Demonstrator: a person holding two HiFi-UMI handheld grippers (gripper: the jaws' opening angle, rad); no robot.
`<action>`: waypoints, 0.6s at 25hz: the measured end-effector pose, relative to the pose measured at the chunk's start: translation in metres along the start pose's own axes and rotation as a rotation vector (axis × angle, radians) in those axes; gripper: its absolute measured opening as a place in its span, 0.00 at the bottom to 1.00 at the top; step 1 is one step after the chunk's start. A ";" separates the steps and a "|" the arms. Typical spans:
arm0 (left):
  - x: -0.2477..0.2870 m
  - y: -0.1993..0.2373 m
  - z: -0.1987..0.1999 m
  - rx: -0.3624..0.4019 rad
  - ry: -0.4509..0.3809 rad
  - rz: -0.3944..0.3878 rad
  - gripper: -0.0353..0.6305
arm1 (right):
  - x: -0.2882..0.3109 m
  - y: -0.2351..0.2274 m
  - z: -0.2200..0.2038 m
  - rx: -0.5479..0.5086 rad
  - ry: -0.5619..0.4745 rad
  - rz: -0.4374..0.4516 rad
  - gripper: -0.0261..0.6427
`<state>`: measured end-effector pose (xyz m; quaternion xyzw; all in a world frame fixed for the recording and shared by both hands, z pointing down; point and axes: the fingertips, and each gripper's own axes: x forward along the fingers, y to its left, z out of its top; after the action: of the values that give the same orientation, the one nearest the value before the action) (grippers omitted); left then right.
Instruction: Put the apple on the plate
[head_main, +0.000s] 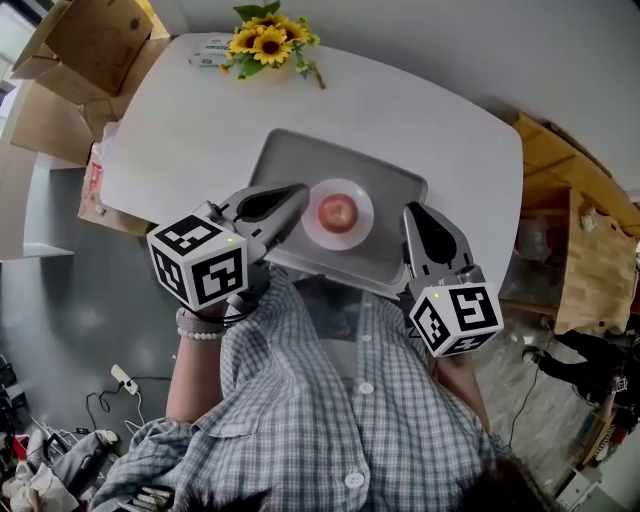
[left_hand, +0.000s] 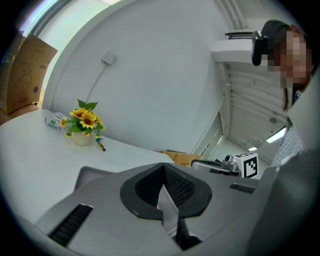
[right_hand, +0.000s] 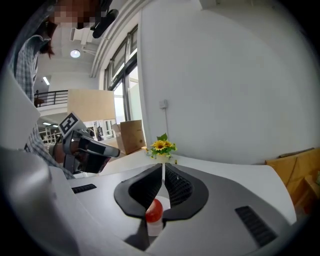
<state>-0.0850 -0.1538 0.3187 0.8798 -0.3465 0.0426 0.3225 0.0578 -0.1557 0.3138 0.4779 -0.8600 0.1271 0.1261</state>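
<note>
A red apple (head_main: 338, 211) lies on a small white plate (head_main: 358, 231), which stands in the middle of a grey tray (head_main: 280, 160) on the white table (head_main: 200, 130). My left gripper (head_main: 292, 198) hangs above the tray's near left edge, jaws shut and empty. My right gripper (head_main: 414, 216) is raised over the tray's near right edge, also shut with nothing held. In the right gripper view the apple (right_hand: 154, 210) and plate (right_hand: 155, 228) show through the hollow behind the closed fingertips of the right gripper (right_hand: 163, 169). The left gripper (left_hand: 164, 168) looks across the table, and the apple is hidden from it.
A pot of sunflowers (head_main: 268, 44) and a small packet (head_main: 212, 55) stand at the table's far edge. Cardboard boxes (head_main: 88, 50) are stacked to the left, a wooden crate (head_main: 590, 255) to the right. Cables and a power strip (head_main: 124, 379) lie on the floor.
</note>
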 end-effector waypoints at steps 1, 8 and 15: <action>-0.001 -0.001 0.001 -0.005 -0.004 -0.007 0.07 | 0.000 0.000 0.003 0.004 -0.011 -0.004 0.09; 0.001 -0.004 0.001 -0.019 -0.001 -0.037 0.07 | 0.002 -0.004 0.015 0.105 -0.070 -0.010 0.09; 0.003 -0.006 0.001 -0.023 -0.004 -0.048 0.07 | 0.002 -0.005 0.014 0.092 -0.063 -0.017 0.08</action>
<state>-0.0790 -0.1524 0.3157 0.8842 -0.3263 0.0289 0.3330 0.0594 -0.1642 0.3017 0.4944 -0.8526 0.1504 0.0781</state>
